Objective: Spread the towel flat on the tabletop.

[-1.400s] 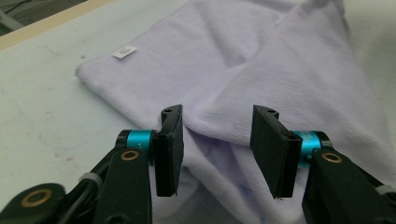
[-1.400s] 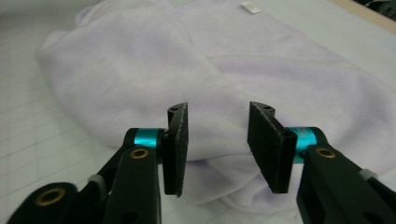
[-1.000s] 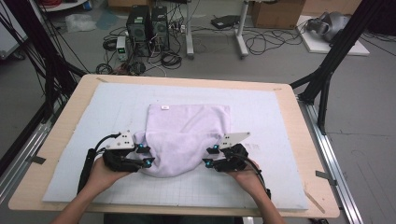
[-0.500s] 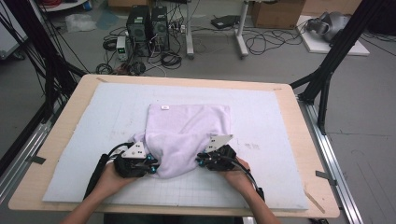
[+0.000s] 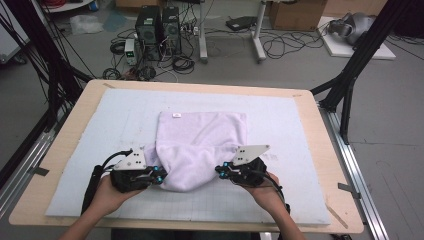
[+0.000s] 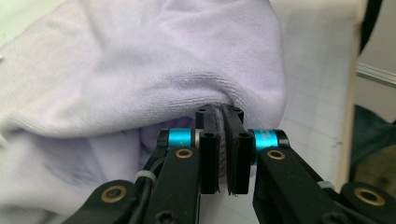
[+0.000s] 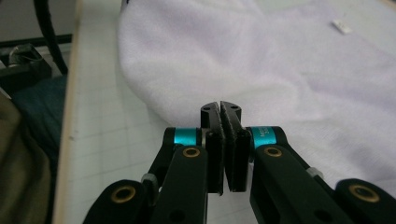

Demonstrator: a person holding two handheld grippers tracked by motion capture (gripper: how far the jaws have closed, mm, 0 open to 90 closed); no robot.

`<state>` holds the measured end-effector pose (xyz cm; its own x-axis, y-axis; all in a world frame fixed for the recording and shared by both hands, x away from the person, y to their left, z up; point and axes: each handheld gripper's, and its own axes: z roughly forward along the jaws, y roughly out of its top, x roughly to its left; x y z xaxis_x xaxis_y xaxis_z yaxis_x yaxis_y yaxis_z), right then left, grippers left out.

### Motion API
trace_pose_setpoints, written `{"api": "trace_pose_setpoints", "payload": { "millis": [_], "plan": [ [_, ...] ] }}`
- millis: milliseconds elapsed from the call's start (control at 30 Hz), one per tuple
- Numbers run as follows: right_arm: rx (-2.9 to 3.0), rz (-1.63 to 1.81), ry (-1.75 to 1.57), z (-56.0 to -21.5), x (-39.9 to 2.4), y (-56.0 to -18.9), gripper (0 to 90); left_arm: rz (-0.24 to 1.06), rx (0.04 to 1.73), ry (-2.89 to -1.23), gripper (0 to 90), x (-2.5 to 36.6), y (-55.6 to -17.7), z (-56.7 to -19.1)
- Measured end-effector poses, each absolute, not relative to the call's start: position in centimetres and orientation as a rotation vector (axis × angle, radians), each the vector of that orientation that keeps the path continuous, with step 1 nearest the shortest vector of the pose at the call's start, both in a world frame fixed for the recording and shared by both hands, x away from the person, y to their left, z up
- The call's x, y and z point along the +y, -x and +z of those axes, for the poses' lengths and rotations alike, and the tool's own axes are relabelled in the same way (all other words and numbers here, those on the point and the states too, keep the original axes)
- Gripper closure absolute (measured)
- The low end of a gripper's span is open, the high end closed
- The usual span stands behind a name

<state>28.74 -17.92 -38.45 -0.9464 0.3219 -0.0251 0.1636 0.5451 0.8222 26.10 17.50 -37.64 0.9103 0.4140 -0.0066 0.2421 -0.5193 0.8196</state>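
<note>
On the pale grid mat (image 5: 90, 150) that covers the wooden table (image 5: 320, 165) lies one lavender towel (image 5: 200, 135), near the middle and reaching toward six o'clock, with a single small white tag (image 5: 176, 115) at its eleven o'clock corner. Two grippers work its near edge. At seven o'clock of the towel, the left gripper (image 5: 161, 176) has just closed its jaws, which now pinch a fold of cloth; in the left gripper view (image 6: 223, 154) fabric shows squeezed between the pads. At five o'clock, the right gripper (image 5: 220, 171) has likewise just closed, and the right gripper view (image 7: 226, 149) shows its jaws pressed together on the towel's hem. Between the two grips the near edge sags in a rounded bulge.
</note>
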Motion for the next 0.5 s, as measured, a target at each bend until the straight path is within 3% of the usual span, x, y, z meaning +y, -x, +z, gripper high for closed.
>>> {"api": "trace_pose_setpoints", "payload": {
  "millis": [133,233,333,500],
  "plan": [
    [2.569,1.38,-0.367,-35.7,-18.5,-27.8,88.8,0.28,0.426,-2.133,85.3,17.7,-25.4,-35.4],
    [2.556,1.346,-0.365,-34.1,-18.5,-28.8,88.7,0.339,0.489,-2.107,85.2,17.8,-27.0,-34.8],
    [2.551,1.321,-0.415,-34.1,-18.1,-31.7,88.7,0.392,0.597,-2.097,85.1,17.8,-30.2,-35.7],
    [2.584,1.278,-0.632,-37.2,-17.7,-37.9,88.7,0.401,0.766,-2.093,85.1,17.3,-36.0,-38.4]
  ]
}}
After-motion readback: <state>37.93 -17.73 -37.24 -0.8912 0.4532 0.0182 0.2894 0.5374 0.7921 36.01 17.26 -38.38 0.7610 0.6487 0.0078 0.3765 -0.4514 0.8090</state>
